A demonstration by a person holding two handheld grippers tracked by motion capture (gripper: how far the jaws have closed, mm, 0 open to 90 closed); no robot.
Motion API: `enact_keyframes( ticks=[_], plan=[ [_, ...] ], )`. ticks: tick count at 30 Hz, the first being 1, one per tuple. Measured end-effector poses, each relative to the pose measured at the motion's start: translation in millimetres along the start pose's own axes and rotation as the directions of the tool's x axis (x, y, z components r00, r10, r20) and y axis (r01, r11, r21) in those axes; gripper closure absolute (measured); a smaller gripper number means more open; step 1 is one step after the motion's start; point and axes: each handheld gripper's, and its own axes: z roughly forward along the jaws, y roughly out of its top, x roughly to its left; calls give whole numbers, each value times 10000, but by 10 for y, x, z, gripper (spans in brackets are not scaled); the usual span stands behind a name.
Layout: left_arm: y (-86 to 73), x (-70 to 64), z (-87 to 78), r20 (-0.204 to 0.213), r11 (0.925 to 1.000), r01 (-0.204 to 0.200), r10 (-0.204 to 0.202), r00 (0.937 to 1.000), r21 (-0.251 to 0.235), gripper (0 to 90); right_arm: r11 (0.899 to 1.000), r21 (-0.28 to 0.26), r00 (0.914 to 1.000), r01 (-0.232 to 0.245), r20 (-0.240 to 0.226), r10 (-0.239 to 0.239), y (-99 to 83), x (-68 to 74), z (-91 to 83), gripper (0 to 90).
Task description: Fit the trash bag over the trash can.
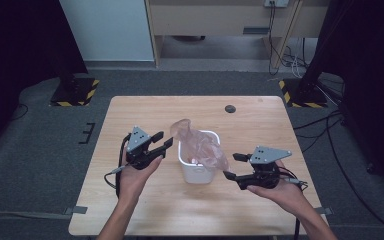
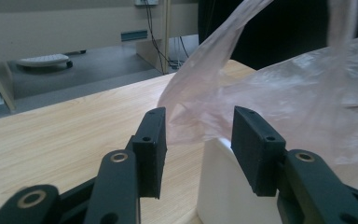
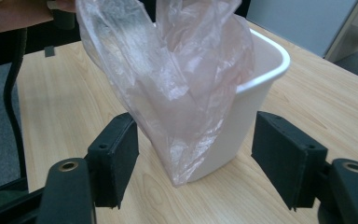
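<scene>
Both grippers are open and empty: left gripper (image 1: 162, 140) sits at nine o'clock of the white bin (image 1: 198, 170), right gripper (image 1: 234, 165) at three o'clock. Thin pink bag (image 1: 200, 145) spills from the bin mid-table (image 1: 260, 125).

A bin (image 1: 198, 170) stands mid-table (image 1: 260, 125) with a plastic bag (image 1: 200, 142) in it, spilling over its right rim. The left gripper (image 1: 164, 140) sits just left of it, the right gripper (image 1: 233, 166) just right.
</scene>
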Motion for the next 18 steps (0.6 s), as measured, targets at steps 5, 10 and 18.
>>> enact_keyframes(
  ticks=[5,10,18],
  plan=[
    [39,-108,-39,291,9998,-179,180,9994,-59,542,9999,-20,9999,128,-106,-129,61,53,-27,290],
    [90,-236,-39,672,9991,-407,415,9969,-136,504,9998,-154,9999,121,-112,-123,97,73,-52,267],
    [151,-380,9,944,9979,-633,644,9934,-141,461,9989,-473,10000,-12,-14,11,202,40,-126,283]
  ],
)
